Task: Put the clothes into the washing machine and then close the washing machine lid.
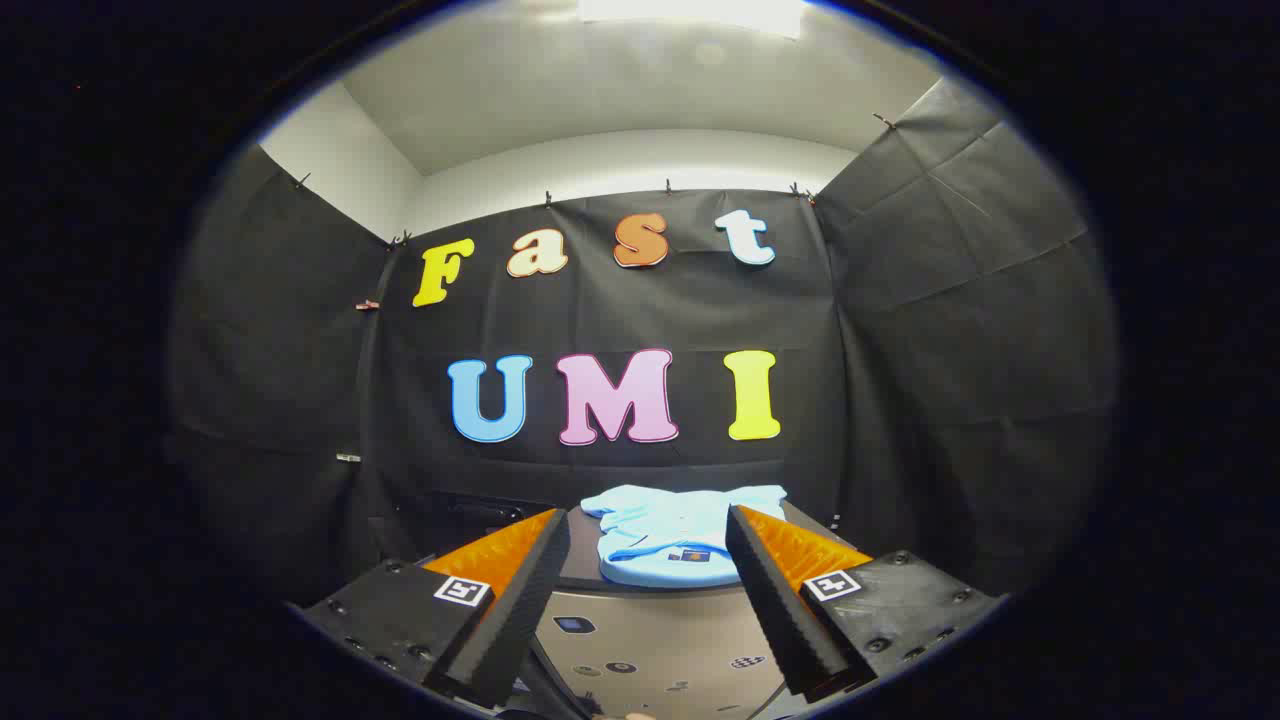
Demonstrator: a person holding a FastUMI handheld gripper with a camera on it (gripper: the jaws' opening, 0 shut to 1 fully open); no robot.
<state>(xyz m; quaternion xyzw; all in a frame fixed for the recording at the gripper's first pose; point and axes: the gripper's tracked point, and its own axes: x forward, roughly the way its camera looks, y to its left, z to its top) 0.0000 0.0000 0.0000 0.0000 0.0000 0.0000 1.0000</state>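
A light blue garment lies crumpled on a dark surface, just beyond my fingertips and in line with the gap between them. My gripper is open, its two fingers spread wide with nothing held between them. Below the garment, between the fingers, I see the pale front panel of the washing machine with small stickers and a dark square mark. Whether its lid is up or down I cannot tell.
Black cloth walls close the booth behind the garment and on both sides. A white wall and ceiling with a bright lamp rise above the cloth. Something dark and boxy sits behind the left finger at the foot of the back wall.
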